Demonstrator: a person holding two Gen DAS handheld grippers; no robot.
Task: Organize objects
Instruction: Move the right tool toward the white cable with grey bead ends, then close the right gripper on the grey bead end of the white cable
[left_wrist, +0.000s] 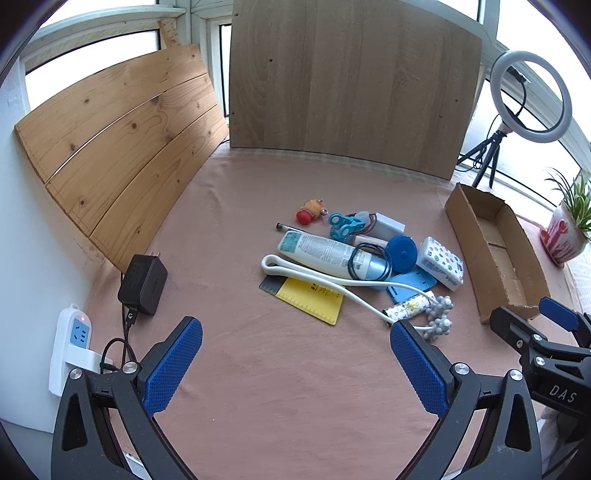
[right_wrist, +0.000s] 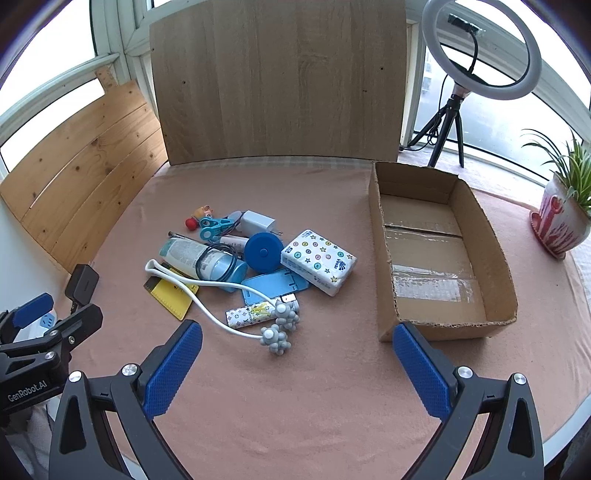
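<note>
A heap of small objects lies mid-table: a white lotion bottle (left_wrist: 325, 254) (right_wrist: 195, 256), a blue round case (left_wrist: 402, 253) (right_wrist: 263, 253), a patterned tissue pack (left_wrist: 441, 262) (right_wrist: 319, 262), a yellow ruler card (left_wrist: 312, 299) (right_wrist: 173, 295), a white massager with grey knobbed heads (left_wrist: 439, 315) (right_wrist: 277, 332), a patterned tube (right_wrist: 251, 314), blue clips (left_wrist: 343, 223) (right_wrist: 214, 226) and a red-and-yellow toy (left_wrist: 310, 211). An open cardboard box (right_wrist: 495, 254) (left_wrist: 465, 221) stands to the right. My left gripper (left_wrist: 295, 365) and right gripper (right_wrist: 297, 365) both stand open over bare cloth, holding nothing.
Wooden boards (left_wrist: 122, 147) lean at the back and left. A black adapter (left_wrist: 142, 284) and a white power strip (left_wrist: 72, 343) lie at the left edge. A ring light on a tripod (right_wrist: 480, 48) and a potted plant (right_wrist: 561, 218) stand at the right.
</note>
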